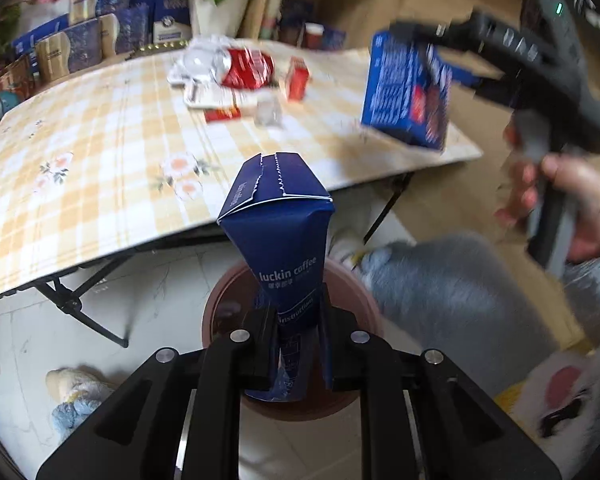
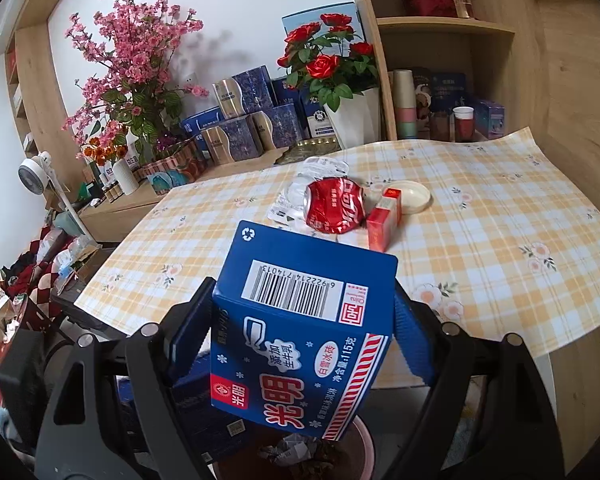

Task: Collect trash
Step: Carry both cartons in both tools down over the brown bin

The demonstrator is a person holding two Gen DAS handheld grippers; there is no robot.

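My left gripper (image 1: 296,320) is shut on a dark blue coffee box (image 1: 278,216), squeezing its lower end, right over a round brown bin (image 1: 220,304) on the floor. A hand holds my right gripper (image 1: 440,56) at the upper right of the left wrist view. In the right wrist view my right gripper (image 2: 304,328) is shut on a blue ice-cream carton (image 2: 300,280), with the bin (image 2: 366,448) and crumpled trash (image 2: 292,452) just below. A crushed red can (image 2: 336,206), a small red box (image 2: 384,220) and clear plastic (image 2: 298,196) lie on the checked table (image 2: 500,220).
A white lid (image 2: 414,196) sits behind the red box. Vases of flowers (image 2: 352,116) and stacked boxes (image 2: 244,120) line the counter behind the table. The person's grey fuzzy leg (image 1: 452,292) and the table's folding legs (image 1: 80,312) flank the bin.
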